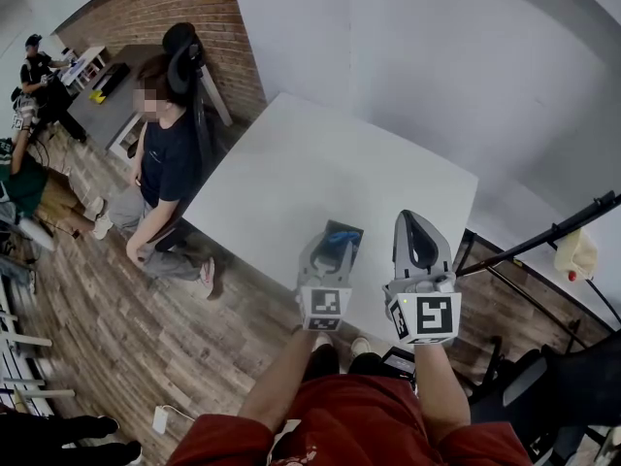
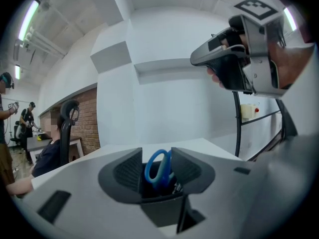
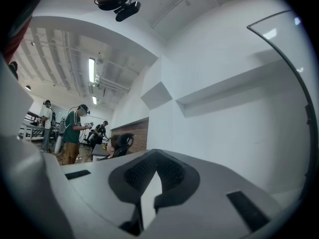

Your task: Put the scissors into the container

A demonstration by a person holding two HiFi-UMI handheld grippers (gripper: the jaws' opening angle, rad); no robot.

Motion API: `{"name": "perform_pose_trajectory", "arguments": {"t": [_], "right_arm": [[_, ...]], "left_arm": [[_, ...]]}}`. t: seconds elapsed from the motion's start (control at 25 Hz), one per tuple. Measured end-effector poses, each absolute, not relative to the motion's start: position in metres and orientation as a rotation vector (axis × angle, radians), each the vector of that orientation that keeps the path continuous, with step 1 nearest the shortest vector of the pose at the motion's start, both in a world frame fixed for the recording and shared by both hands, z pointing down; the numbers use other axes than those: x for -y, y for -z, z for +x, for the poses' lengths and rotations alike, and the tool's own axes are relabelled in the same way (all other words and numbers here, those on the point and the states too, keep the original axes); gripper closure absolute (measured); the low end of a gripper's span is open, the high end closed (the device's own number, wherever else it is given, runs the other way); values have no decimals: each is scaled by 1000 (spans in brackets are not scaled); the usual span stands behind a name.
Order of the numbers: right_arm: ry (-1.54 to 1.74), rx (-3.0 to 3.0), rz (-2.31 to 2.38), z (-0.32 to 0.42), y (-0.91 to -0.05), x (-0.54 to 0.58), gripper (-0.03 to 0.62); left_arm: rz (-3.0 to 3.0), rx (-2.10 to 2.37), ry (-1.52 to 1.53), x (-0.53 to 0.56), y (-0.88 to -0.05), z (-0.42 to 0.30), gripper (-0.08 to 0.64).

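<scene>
Blue-handled scissors [image 1: 336, 251] stand handle-up in a dark container [image 1: 347, 229] near the front edge of the white table [image 1: 320, 163]. My left gripper [image 1: 333, 242] hangs over the container with its jaws wide on either side of the handle loop. In the left gripper view the blue scissors loop [image 2: 154, 169] stands between the left gripper's [image 2: 157, 159] dark pads, and the pads do not press on it. My right gripper [image 1: 415, 218] is held up to the right of the container, shut and empty. The right gripper [image 2: 198, 59] also shows from the left gripper's camera.
A person [image 1: 165, 163] sits on an office chair [image 1: 184, 51] just left of the table. A black stand [image 1: 543, 243] with a yellowish object [image 1: 576, 252] rises at the right. More people work at desks [image 1: 107, 95] far left. A white wall [image 1: 437, 56] lies beyond the table.
</scene>
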State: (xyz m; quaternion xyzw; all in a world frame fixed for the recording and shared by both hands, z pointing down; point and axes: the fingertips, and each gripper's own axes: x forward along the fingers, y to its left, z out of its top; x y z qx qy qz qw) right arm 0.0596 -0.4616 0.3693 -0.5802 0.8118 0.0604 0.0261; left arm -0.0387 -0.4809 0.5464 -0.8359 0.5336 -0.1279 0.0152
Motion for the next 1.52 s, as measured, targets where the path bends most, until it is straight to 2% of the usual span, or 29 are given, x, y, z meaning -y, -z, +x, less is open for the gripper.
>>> {"name": "perform_pose_trajectory", "arguments": {"t": [0.36, 1.0, 1.52], "right_arm": [[-181, -2502, -1776, 59, -368, 465, 584], [-209, -2488, -1721, 60, -349, 474, 584], [-241, -2515, -1659, 48, -328, 480, 584]], "left_arm": [[-2555, -1660, 313, 486, -508, -39, 393], [-2438, -1648, 53, 485, -384, -44, 394], [-2411, -1707, 28, 479, -348, -56, 394]]}}
